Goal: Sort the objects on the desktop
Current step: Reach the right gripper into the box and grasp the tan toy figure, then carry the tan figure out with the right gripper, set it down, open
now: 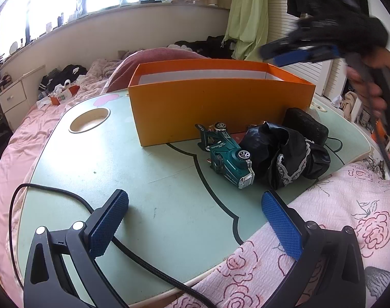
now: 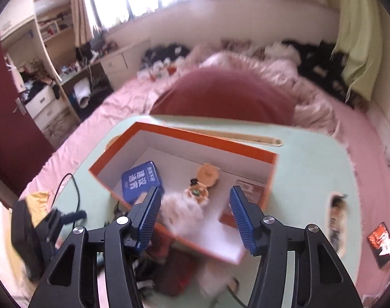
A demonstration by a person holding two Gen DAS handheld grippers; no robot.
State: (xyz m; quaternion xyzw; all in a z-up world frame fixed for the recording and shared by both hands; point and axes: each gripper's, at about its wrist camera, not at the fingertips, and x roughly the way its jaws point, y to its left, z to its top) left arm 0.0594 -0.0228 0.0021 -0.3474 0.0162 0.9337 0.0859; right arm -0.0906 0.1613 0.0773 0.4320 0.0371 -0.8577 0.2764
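Note:
An orange box stands on the pale green lap table. In front of it a green toy car lies on its side beside a black lace-trimmed cloth and a black case. My left gripper is open low over the table's near edge, with nothing between its fingers. My right gripper hovers, blurred, above the box, jaws apart and pressing on nothing. Below it in the box lie a blue tin, a small round toy and a blurred white fluffy thing.
The table rests on a bed with pink bedding. A black cable crosses the table's left front. A round cup recess sits at the left. A small dark object and a red card lie at the right.

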